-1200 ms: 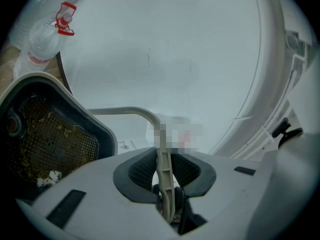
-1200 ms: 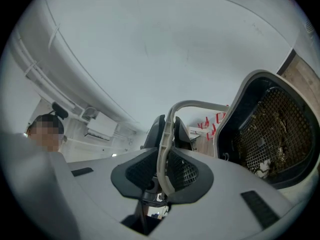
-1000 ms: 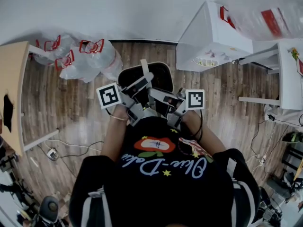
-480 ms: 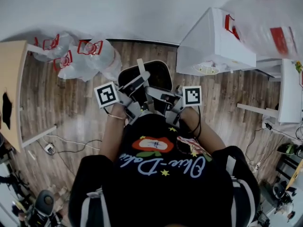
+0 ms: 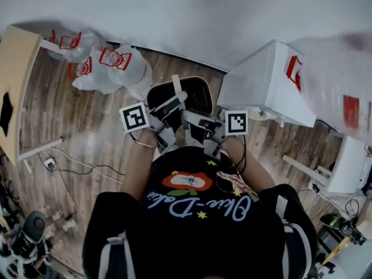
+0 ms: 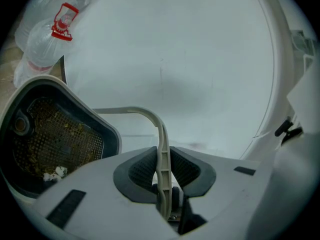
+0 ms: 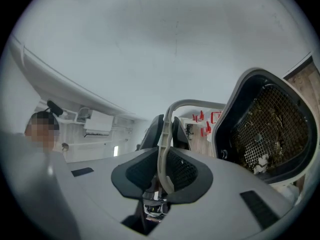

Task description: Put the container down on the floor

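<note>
In the head view a dark container (image 5: 195,95) with a mesh bottom hangs above the wooden floor, in front of the person's chest. Both grippers hold its pale beige handle (image 5: 176,87). The left gripper (image 5: 178,102) reaches in from the left and the right gripper (image 5: 189,117) from the right. In the left gripper view the handle (image 6: 162,149) is pinched between the dark pads, with the container (image 6: 50,139) at the left. The right gripper view shows the handle (image 7: 164,149) clamped too, and the container (image 7: 267,134) at the right.
Clear plastic bags with red print (image 5: 110,65) lie by the wall at the left. A white box (image 5: 267,92) stands to the right, with a large bag (image 5: 343,80) on a white table beside it. A wooden table (image 5: 17,68) and floor cables (image 5: 75,167) are at the left.
The person has turned and moved towards the wall with the container. The white box now lies closer to the grippers in the picture. Both grippers keep their hold on the handle.
</note>
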Motion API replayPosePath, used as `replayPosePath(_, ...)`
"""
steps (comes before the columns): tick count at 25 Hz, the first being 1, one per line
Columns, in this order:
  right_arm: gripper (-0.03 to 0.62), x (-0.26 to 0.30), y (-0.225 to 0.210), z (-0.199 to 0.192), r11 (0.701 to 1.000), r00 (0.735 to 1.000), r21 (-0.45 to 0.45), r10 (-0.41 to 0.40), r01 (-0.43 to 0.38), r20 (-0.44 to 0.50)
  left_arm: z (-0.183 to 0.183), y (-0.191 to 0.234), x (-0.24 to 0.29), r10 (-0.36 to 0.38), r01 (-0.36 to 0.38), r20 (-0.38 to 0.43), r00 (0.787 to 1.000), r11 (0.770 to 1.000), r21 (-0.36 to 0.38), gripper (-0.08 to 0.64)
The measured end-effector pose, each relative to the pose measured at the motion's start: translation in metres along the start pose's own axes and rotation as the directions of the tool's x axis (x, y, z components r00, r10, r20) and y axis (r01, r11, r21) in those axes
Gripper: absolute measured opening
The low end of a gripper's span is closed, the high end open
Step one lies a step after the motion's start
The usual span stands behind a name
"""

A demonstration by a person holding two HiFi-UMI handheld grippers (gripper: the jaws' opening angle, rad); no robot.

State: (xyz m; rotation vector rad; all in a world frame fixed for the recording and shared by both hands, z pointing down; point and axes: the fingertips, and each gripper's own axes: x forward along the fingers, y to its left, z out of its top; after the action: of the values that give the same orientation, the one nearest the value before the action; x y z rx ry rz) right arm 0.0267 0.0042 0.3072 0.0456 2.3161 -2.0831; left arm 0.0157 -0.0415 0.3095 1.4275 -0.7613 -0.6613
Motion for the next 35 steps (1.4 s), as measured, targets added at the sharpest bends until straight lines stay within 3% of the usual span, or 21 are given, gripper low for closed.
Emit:
replayPosePath(4,0.060,-0.005,-0.020,0.028,1.000,1.000,0.015,-0.009,0.009,-0.028,0.014,0.014,0.027,0.028,-0.027,0.034,0.999,1.000,-0.014,0.071)
replayPosePath(16,0.060,-0.007,-0.031,0.029,1.000,0.996,0.015,-0.009,0.010,-0.084,0.017,0.025,0.028,0.033,-0.032,0.092,0.995,0.999,-0.009,0.071)
replayPosePath(20,0.058,-0.006,-0.036,0.035,0.999,0.997,0.028,-0.040,0.042,-0.069,0.019,0.032,0.033,0.043,-0.039,0.076,0.996,0.998,-0.052,0.071)
replayPosePath(28,0.058,0.008,-0.092,0.059,0.995,0.994,0.039,-0.090,0.092,-0.064,0.049,0.087,0.053,0.063,-0.060,0.036,0.997,0.995,-0.075,0.071)
replayPosePath(35,0.057,0.044,-0.176,0.071,0.990,0.991,0.071,-0.117,0.122,-0.069,0.091,0.171,0.051,0.119,-0.118,0.007,0.993,0.991,-0.064,0.071)
